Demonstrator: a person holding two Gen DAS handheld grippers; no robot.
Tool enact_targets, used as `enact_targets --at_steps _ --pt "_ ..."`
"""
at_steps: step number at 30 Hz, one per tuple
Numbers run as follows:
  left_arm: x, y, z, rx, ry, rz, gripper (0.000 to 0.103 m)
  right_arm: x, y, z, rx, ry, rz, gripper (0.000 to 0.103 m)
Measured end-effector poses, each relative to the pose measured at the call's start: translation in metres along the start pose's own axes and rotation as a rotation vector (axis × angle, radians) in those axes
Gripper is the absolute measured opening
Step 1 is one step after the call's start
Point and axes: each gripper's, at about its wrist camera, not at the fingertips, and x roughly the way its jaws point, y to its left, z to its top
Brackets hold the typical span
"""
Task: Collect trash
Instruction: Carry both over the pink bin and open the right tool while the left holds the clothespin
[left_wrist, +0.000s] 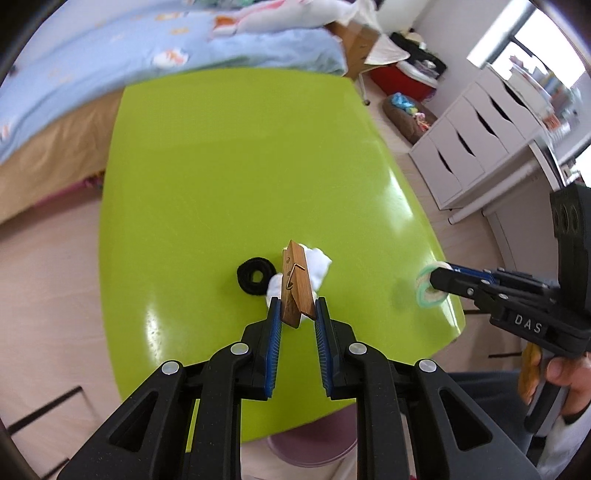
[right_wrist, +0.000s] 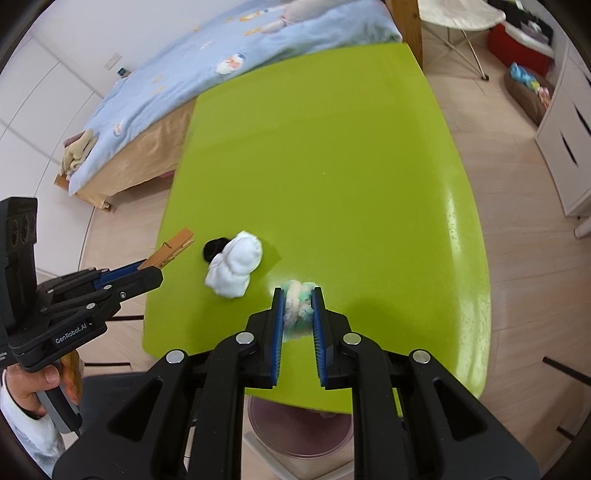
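Two pieces of trash are held off the green tabletop (left_wrist: 229, 177), one in each claw. The left claw (left_wrist: 297, 308) has its blue pads clamped on the lower end of a wooden clothespin (left_wrist: 295, 284), which stands nearly upright between them, its metal spring facing the camera. The right claw (right_wrist: 298, 301) is closed narrowly on a soft ring of white and mint-green fabric (right_wrist: 297, 306), squeezed between its pads; from the left wrist view this ring shows as a small round loop at that claw's tip, above the tabletop's right edge.

On the tabletop behind the clothespin lie a crumpled white sock-like bundle (right_wrist: 234, 269) and, touching its far left side, a black fabric ring (left_wrist: 255, 276). Both sit near the tabletop's front left part, well apart from the mint ring.

A hand (right_wrist: 33, 384) with a white sleeve grips the handle of the left claw; another hand (left_wrist: 565, 376) holds the right one. Below the tabletop's near edge stands a round mauve bin (right_wrist: 299, 432). Beyond the tabletop is a bed with a light blue quilt (right_wrist: 207, 62), and to the right a white drawer unit (left_wrist: 469, 140) on the pale wooden floor.
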Motion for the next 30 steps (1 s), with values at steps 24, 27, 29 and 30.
enact_targets --at_steps 24,27,29,30 --pt "-0.091 -0.067 -0.123 0.165 -0.191 -0.017 0.018 -0.094 0.060 -0.134 -0.244 -0.123 -0.022 0.014" --pt "-0.091 -0.065 -0.135 0.158 -0.178 -0.023 0.018 -0.094 0.062 -0.149 -0.254 -0.118 -0.023 0.014" --pt "-0.090 -0.063 -0.142 0.149 -0.175 -0.020 0.018 -0.091 0.063 -0.159 -0.254 -0.102 -0.013 0.014" --pt "-0.091 -0.061 -0.147 0.143 -0.173 -0.021 0.018 -0.090 0.063 -0.163 -0.254 -0.097 -0.010 0.014"
